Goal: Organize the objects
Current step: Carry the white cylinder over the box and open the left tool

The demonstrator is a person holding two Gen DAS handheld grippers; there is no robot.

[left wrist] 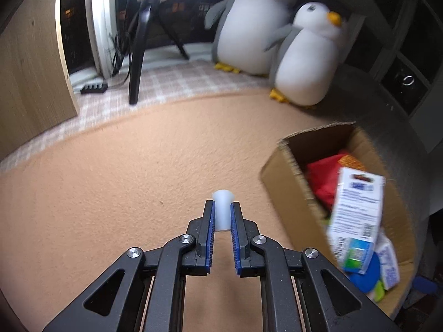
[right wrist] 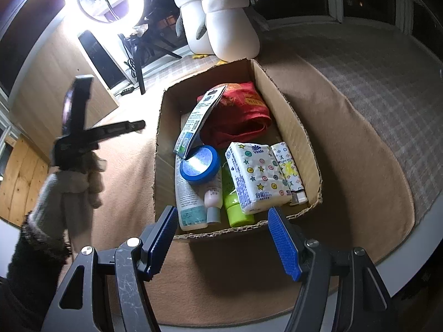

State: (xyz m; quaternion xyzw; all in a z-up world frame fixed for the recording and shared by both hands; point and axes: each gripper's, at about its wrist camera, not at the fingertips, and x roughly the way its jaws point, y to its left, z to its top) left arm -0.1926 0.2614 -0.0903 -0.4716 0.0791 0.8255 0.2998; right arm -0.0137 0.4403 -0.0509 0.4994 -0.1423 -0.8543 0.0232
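Left gripper (left wrist: pixel 222 215) is clamped on a small white translucent piece (left wrist: pixel 222 207), its blue pads pinching the narrow waist just under the flared top, above the peach blanket (left wrist: pixel 124 179). It looks like a light, stiff plastic cap or small cup, though blur makes that uncertain; smooth sides could slip, so gripping beneath the flare seems sensible. Right gripper (right wrist: pixel 223 239) hangs spread and empty at the near edge of the cardboard box (right wrist: pixel 288 116), which holds tissue packs (right wrist: pixel 253 177), a blue lid (right wrist: pixel 198 163), bottles and a red bag (right wrist: pixel 238 113). Beyond sit two penguin plushies (right wrist: pixel 218 19).
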